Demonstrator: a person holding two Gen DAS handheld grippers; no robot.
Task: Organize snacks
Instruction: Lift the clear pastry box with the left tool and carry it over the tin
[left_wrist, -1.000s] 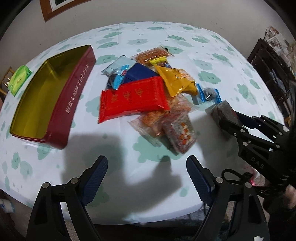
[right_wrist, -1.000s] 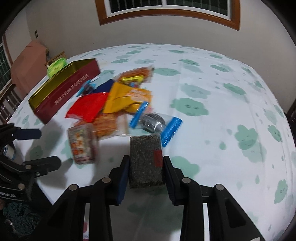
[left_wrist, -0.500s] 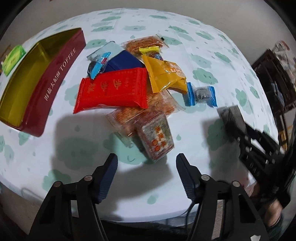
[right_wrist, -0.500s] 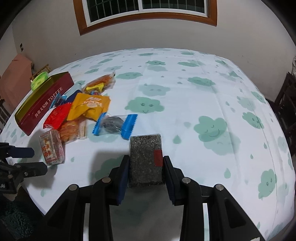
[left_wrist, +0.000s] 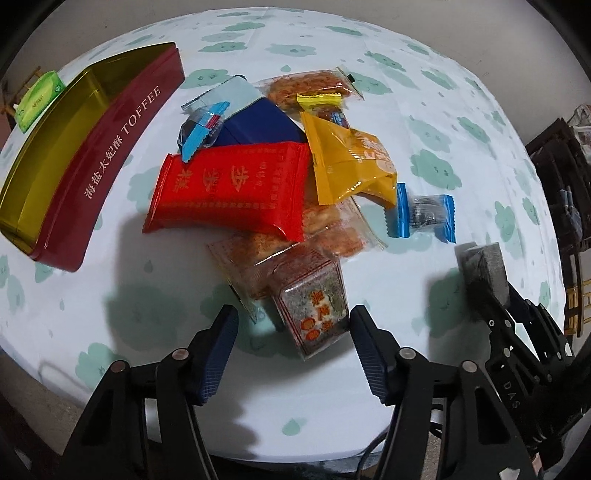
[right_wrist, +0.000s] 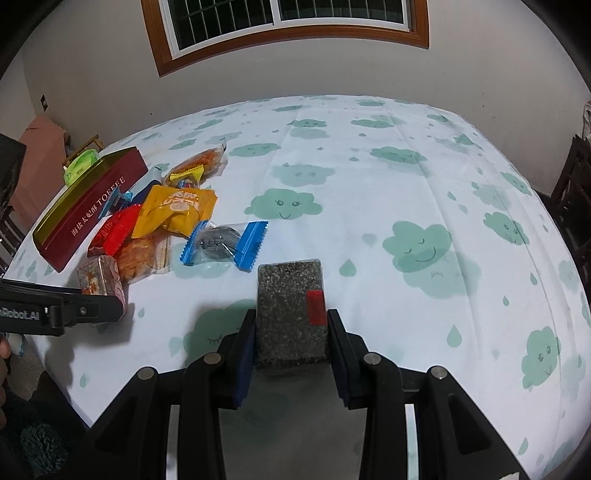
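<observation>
Left gripper (left_wrist: 291, 345) is pointing steeply down at the near end of the snack pile, jaws closing, w/ the small clear-wrapped square snack (left_wrist: 314, 314) sitting between the blue pads (left_wrist: 218, 354). Pads aren't pressing on it yet; there's a gap on both sides, wider on the left one. Right gripper (right_wrist: 291, 341) is clenched on a dark speckled block snack (right_wrist: 290, 314) w/ a red label, holding it off the cloud-print tablecloth (right_wrist: 406, 184), well apart from the pile.

To do this grab well: centre the jaws so both pads are meeting the square snack's flat sides together, not nudging it sideways into the clear cracker packs (left_wrist: 266, 258) it's leaning on. Go low enough to be gripping the body, not just the loose wrapper. Hard to tell from the fisheye if its far end is tucked under those packs, so lift slowly, straight up.

Farther out: red packet (left_wrist: 229, 192), yellow packet (left_wrist: 347, 162), blue-ended candy (left_wrist: 424, 216). The open toffee tin (left_wrist: 92, 147) is lying at the pile's left, empty as far as visible; prob. the destination, so carry over the pile, not through it.
</observation>
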